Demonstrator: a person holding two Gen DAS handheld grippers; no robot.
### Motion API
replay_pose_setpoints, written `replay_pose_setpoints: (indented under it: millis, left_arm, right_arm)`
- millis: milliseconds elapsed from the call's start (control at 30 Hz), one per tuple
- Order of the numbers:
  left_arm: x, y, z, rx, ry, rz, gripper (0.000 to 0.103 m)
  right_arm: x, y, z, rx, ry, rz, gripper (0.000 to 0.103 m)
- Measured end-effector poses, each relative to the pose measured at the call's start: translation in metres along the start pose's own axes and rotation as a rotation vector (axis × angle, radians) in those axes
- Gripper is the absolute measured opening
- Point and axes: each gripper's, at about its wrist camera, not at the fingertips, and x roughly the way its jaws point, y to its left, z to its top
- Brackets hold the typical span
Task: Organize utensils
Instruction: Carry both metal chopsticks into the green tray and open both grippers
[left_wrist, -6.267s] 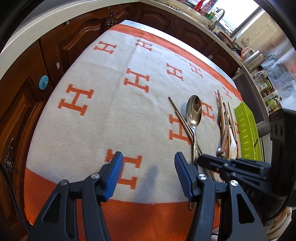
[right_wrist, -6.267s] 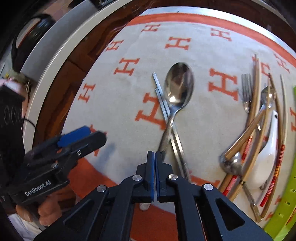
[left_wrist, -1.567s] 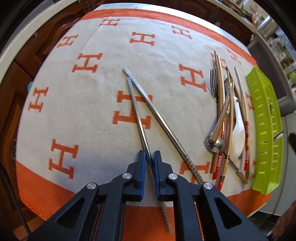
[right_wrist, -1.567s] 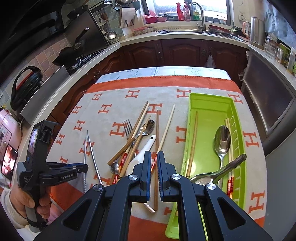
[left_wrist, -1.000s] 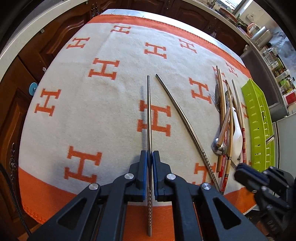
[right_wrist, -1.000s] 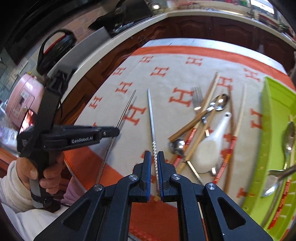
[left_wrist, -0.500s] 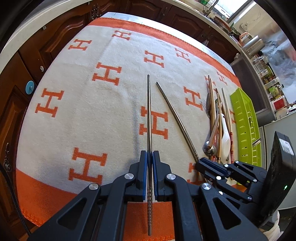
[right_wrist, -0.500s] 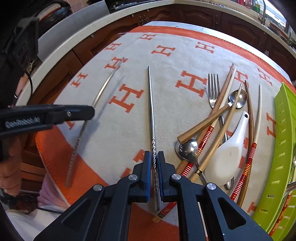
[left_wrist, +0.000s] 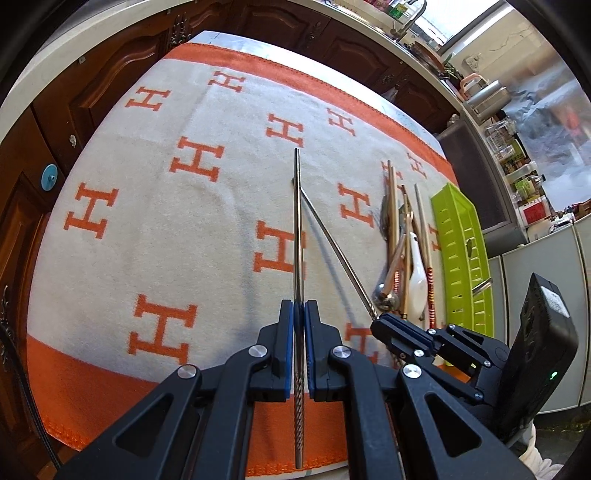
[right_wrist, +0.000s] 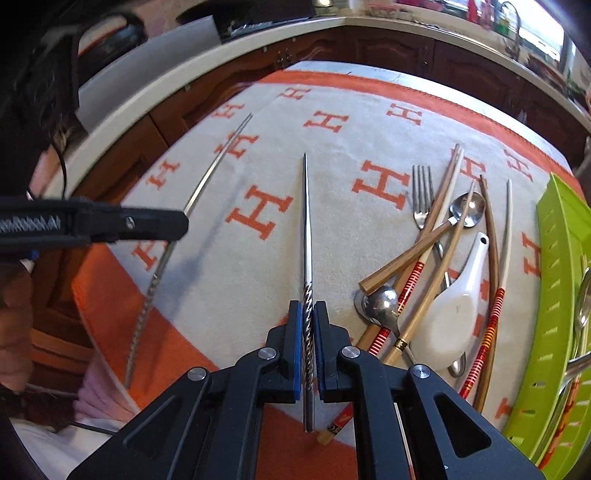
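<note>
While pinching | left claw (left_wrist: 299, 317): slim steel chopstick (left_wrist: 297, 229) | right claw (right_wrist: 308, 317): twisted-grip twin (right_wrist: 306, 229)

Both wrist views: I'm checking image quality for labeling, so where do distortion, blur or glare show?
Left wrist view: fisheye bends the green tray and counter edge; the window corner is washed out. Right wrist view: the left gripper is soft with blur, its metal chopstick looks bowed, and the white spoon shows mild glare.
</note>
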Motion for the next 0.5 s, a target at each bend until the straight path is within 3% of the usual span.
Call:
replay_pose_setpoints:
  millis: [267,500]
  left_arm:
    - [-0.01,-0.05,0.013,0.082,-0.003,-0.07,0.003]
    - [0.003,-0.123,0.028,0.179,0.028,-0.134,0.003]
  right_arm:
    - [-0.066,-0.038,-0.004,0.158,-0.126,0.024,0.005]
    - [-0.143,-0.098,-0.037,0.326,-0.263,-0.023,0.005]
